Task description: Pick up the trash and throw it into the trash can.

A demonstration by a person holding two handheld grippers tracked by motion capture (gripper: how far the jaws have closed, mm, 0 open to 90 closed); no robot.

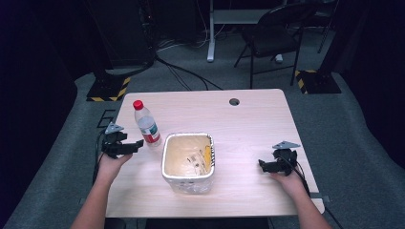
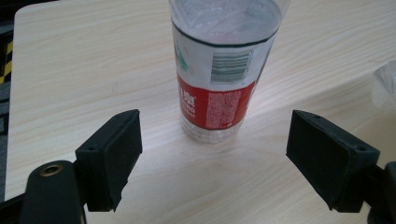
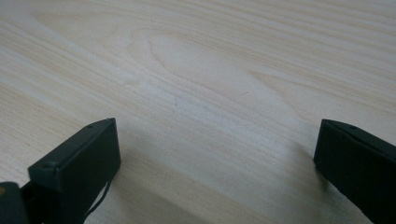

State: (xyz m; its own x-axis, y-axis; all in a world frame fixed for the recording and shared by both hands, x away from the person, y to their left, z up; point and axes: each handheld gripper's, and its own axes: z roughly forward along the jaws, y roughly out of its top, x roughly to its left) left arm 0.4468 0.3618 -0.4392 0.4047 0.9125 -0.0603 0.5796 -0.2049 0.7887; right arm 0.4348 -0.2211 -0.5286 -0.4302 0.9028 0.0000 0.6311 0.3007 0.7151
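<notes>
A white bin (image 1: 187, 179) lined with clear plastic stands near the middle of the table (image 1: 248, 124); inside it lie a yellow strip and some small scraps, too small to tell apart. A plastic bottle (image 1: 145, 125) with a red cap stands upright just beside the bin's far left corner. The left gripper (image 2: 212, 154) is spread wide, empty, facing the bottle, its jaws short of touching it. The right gripper (image 3: 217, 163) gapes wide over bare wood near the table's right edge, holding nothing.
</notes>
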